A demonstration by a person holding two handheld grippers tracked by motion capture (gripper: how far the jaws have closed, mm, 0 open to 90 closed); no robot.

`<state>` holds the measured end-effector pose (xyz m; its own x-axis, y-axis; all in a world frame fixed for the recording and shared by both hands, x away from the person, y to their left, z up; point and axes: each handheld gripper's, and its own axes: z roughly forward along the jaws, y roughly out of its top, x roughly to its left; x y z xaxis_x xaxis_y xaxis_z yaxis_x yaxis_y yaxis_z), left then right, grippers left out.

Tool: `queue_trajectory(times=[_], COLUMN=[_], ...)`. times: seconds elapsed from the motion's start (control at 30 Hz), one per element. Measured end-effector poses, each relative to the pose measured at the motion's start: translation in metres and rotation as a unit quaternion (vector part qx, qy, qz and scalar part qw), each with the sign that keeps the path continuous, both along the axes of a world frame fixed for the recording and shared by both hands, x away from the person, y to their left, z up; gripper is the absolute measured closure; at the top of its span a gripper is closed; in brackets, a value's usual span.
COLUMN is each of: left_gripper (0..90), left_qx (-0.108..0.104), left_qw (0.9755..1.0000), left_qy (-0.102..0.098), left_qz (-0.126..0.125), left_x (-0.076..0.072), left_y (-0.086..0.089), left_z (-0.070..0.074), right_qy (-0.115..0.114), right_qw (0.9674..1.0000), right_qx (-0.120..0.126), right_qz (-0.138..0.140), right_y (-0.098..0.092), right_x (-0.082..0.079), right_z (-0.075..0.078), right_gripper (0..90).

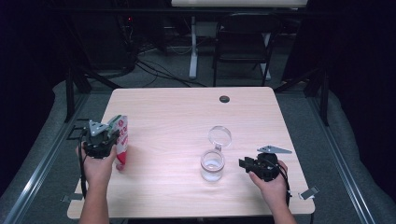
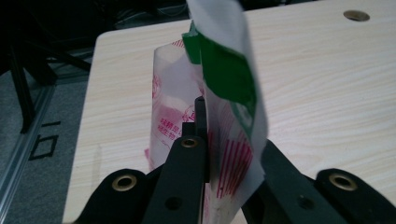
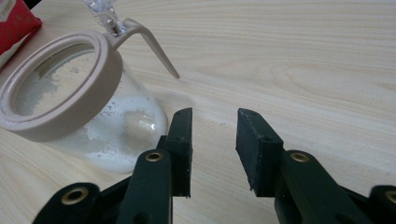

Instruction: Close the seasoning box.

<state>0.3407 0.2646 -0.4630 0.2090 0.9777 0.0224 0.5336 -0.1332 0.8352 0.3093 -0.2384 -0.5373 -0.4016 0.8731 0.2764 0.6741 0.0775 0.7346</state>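
A white, red and green pouch (image 1: 122, 135) stands at the table's left side, and my left gripper (image 1: 105, 140) is shut on it. In the left gripper view the pouch (image 2: 224, 84) rises between the jaws, pinched at my left gripper (image 2: 219, 135). A glass jar (image 1: 212, 164) with a beige rim stands right of centre, its clear hinged lid (image 1: 219, 136) flipped open behind it. White powder lies in the jar (image 3: 70, 88). Just right of the jar, my right gripper (image 1: 243, 163) stands open, and nothing lies between its jaws (image 3: 215, 121).
The wooden table (image 1: 187, 107) has a small black round cap (image 1: 224, 99) near its far edge. A metal clip (image 1: 309, 192) sits at the front right corner. A dark chair (image 1: 243, 42) and cables lie beyond the table.
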Motion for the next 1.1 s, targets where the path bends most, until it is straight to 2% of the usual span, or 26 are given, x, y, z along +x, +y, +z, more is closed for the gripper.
queue_trajectory(times=[0.07, 0.17, 0.33, 0.53, 0.63, 0.7, 0.8, 0.87, 1.1], left_gripper=[90.0, 90.0, 90.0, 90.0, 90.0, 90.0, 90.0, 90.0, 90.0], left_qx=[-0.006, -0.001, 0.007, 0.007, 0.011, 0.012, 0.008, 0.0, -0.01], left_qw=[1.0, 0.9998, 0.9995, 0.9968, 0.9937, 0.9907, 0.985, 0.9807, 0.9681], left_qy=[-0.006, -0.017, -0.021, -0.021, -0.024, -0.027, -0.026, -0.017, -0.009], left_qz=[0.0, -0.007, -0.024, -0.077, -0.109, -0.133, -0.171, -0.195, -0.25], left_x=[-0.003, -0.006, -0.009, -0.009, -0.011, -0.013, -0.015, -0.016, -0.022], left_y=[0.002, -0.001, -0.011, -0.037, -0.056, -0.068, -0.085, -0.095, -0.12], left_z=[0.003, 0.007, 0.013, 0.017, 0.019, 0.021, 0.022, 0.022, 0.022], right_qy=[0.0, 0.0, -0.001, -0.004, -0.004, -0.004, -0.007, -0.007, -0.008], right_qw=[1.0, 1.0, 1.0, 1.0, 1.0, 1.0, 1.0, 0.9999, 0.9999], right_qx=[0.001, 0.001, 0.003, 0.004, 0.004, 0.001, 0.003, 0.006, 0.009], right_qz=[-0.001, 0.001, 0.002, 0.0, -0.001, -0.002, -0.003, -0.007, -0.01], right_y=[0.0, 0.0, -0.001, -0.002, -0.001, -0.002, -0.004, -0.006, -0.01], right_x=[0.0, 0.0, 0.0, 0.0, -0.001, -0.002, -0.003, -0.004, -0.004], right_z=[0.0, 0.0, 0.0, 0.0, 0.0, 0.0, 0.001, 0.001, 0.002], right_gripper=[66.4, 66.4, 66.4, 66.1, 65.9, 65.8, 65.7, 65.5, 64.9])
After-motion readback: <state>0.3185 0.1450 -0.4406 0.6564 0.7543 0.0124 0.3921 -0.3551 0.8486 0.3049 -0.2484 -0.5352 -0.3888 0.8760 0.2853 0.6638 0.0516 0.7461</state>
